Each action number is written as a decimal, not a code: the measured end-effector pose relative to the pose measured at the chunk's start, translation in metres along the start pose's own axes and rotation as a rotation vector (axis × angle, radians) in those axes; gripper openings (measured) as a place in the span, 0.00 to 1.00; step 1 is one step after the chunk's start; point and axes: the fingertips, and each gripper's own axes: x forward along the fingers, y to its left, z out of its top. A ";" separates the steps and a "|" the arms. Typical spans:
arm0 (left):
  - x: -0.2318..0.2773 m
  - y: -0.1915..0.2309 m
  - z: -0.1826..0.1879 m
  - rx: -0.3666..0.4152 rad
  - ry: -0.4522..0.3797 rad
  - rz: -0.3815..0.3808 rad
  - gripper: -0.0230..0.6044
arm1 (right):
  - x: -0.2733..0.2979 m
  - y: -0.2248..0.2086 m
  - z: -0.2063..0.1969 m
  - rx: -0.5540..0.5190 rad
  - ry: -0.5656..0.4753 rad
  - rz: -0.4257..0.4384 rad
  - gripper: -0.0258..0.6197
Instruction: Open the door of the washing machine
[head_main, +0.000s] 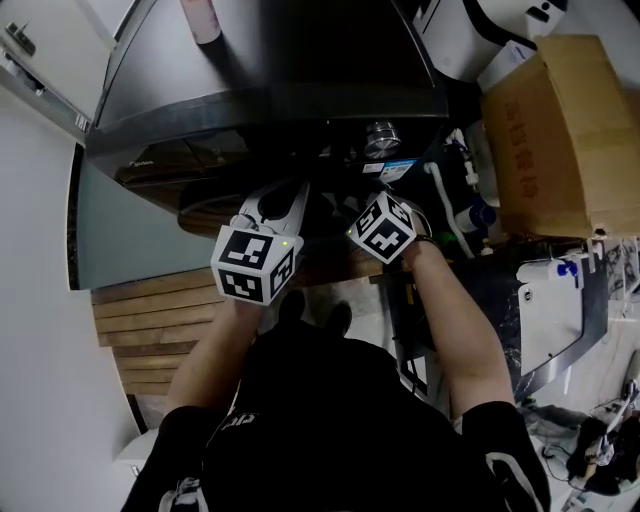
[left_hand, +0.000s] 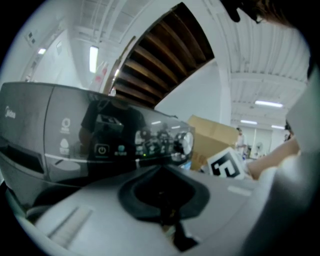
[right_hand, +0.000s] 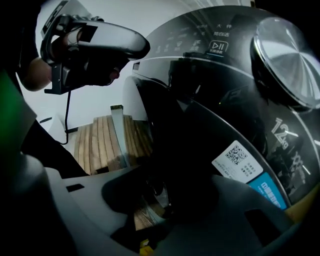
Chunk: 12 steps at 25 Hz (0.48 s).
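A dark washing machine (head_main: 270, 90) stands in front of the person, its front turned toward them and its round door (right_hand: 200, 150) low on that front, under the control panel (left_hand: 150, 142) and the shiny knob (head_main: 380, 138). The left hand-held gripper (left_hand: 164, 217) is held roughly level just in front of the machine, left of the door's middle. Its jaws are closed together with nothing between them, and its marker cube (head_main: 255, 262) faces up toward the head camera. The right hand-held gripper (right_hand: 165, 200) is angled down at the door, just below the knob, with its own marker cube (head_main: 382, 228) close beside the left one. Its jaws stand apart, and the door's dark rim lies in the gap between them. Whether the pads press on the rim cannot be made out in the shadow. A white sticker with a square code (right_hand: 237, 160) sits on the machine's front, just right of the rim. To the right of the machine stands a cardboard box (head_main: 560, 130), and wooden floor slats (head_main: 150, 320) show at the lower left.
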 end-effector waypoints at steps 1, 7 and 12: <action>-0.001 0.000 -0.001 -0.001 0.002 0.003 0.05 | 0.001 0.001 0.000 -0.009 -0.003 -0.003 0.29; -0.006 -0.006 -0.007 -0.008 0.012 0.024 0.05 | 0.007 0.004 -0.003 -0.077 0.005 -0.061 0.32; -0.016 -0.018 -0.016 -0.003 0.022 0.060 0.05 | 0.003 0.003 -0.002 -0.029 -0.033 0.002 0.29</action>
